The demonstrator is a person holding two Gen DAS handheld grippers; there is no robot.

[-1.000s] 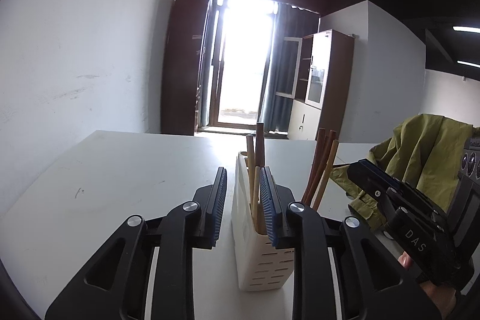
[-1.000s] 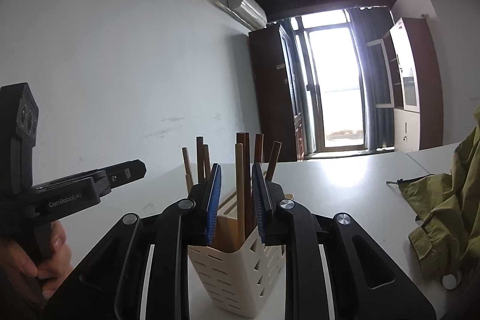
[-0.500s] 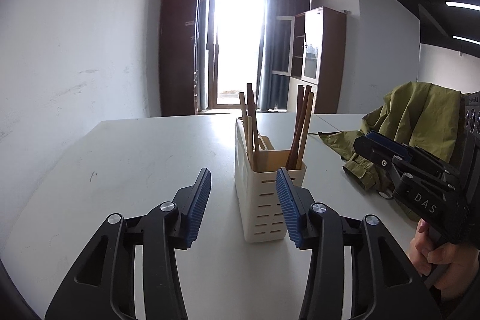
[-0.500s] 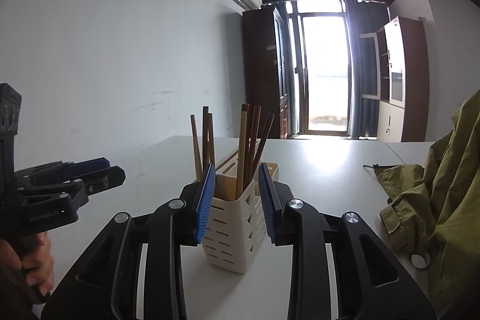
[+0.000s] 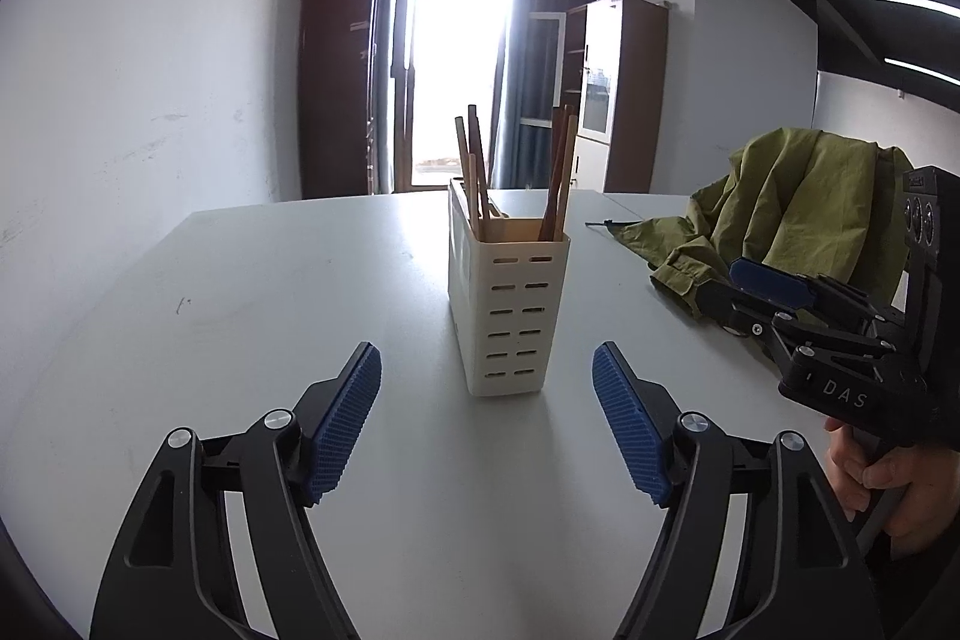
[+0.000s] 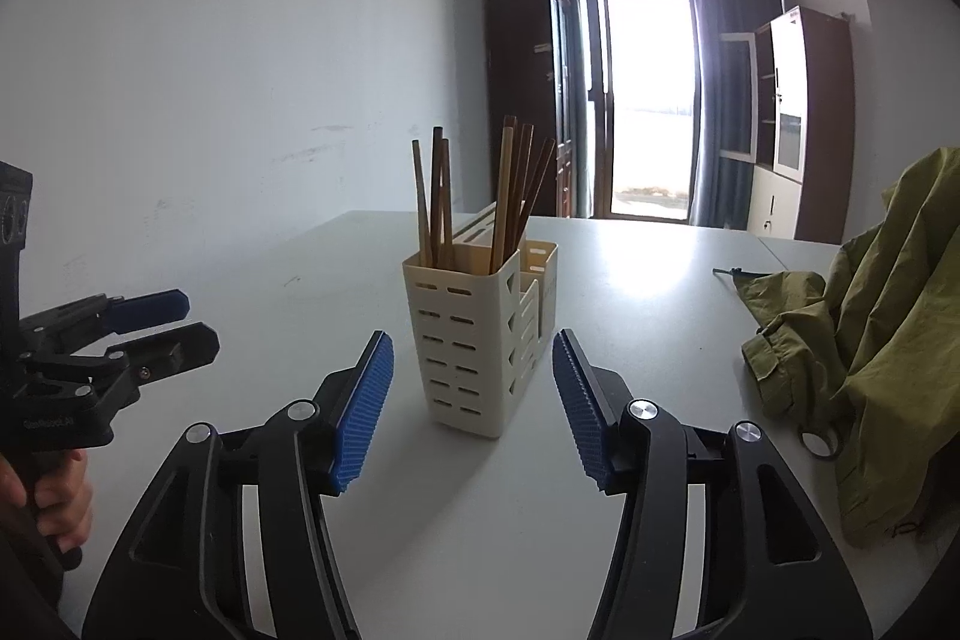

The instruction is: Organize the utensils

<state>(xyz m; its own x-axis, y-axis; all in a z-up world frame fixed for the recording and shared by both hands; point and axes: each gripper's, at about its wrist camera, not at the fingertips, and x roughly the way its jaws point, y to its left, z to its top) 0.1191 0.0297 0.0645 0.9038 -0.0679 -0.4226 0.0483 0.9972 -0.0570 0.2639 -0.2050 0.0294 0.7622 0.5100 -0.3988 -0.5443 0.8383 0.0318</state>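
Note:
A cream slotted utensil holder (image 5: 509,307) stands upright on the white table (image 5: 270,316), with several brown chopsticks (image 5: 474,172) standing in it. It also shows in the right wrist view (image 6: 474,340) with its chopsticks (image 6: 507,196). My left gripper (image 5: 487,382) is open and empty, just short of the holder. My right gripper (image 6: 473,370) is open and empty, also just short of the holder. Each gripper shows in the other's view: the right one (image 5: 750,292) at the right, the left one (image 6: 174,322) at the left.
An olive green jacket (image 5: 780,208) lies heaped on the table's right side, also in the right wrist view (image 6: 870,340). A white wall runs along the left. A bright doorway (image 5: 456,64) and cabinets (image 5: 618,94) stand beyond the table's far edge.
Both grippers were closed around chopsticks in the holder a second ago. They have opened and drawn back from it. The chopsticks stay in the holder.

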